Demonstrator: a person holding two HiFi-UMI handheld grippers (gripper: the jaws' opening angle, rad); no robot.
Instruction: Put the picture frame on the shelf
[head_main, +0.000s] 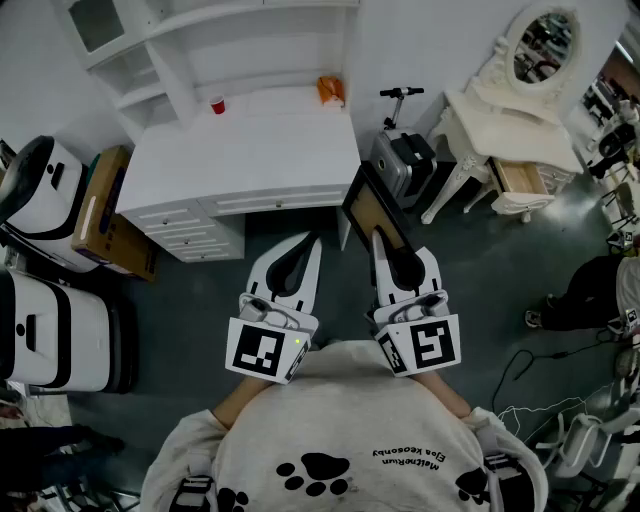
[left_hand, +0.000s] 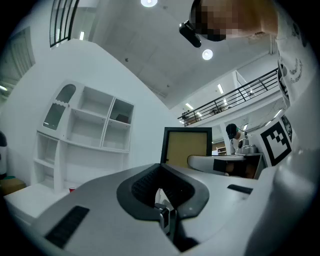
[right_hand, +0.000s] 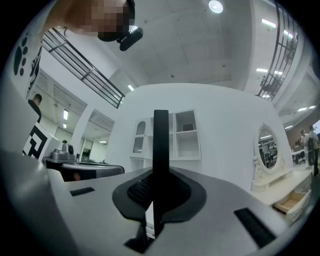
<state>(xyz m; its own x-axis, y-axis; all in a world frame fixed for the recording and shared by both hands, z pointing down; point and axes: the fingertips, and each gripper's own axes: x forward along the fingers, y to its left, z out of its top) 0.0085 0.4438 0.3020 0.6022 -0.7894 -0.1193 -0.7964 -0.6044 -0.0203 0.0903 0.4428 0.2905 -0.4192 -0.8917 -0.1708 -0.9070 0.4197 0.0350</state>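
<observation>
Carry | we find the picture frame (head_main: 372, 208) clamped upright in the jaws of the right gripper (head_main: 383, 243), short of the worktop (head_main: 240, 150) | left gripper (head_main: 311, 242) jaws together, empty | we advise holding it vertical, clearing the shelf (head_main: 250, 45) edge.

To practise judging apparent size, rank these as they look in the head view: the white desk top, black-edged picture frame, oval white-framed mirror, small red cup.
1. white desk top
2. black-edged picture frame and oval white-framed mirror: look alike; the frame is nearer the camera, so unranked.
3. small red cup
</observation>
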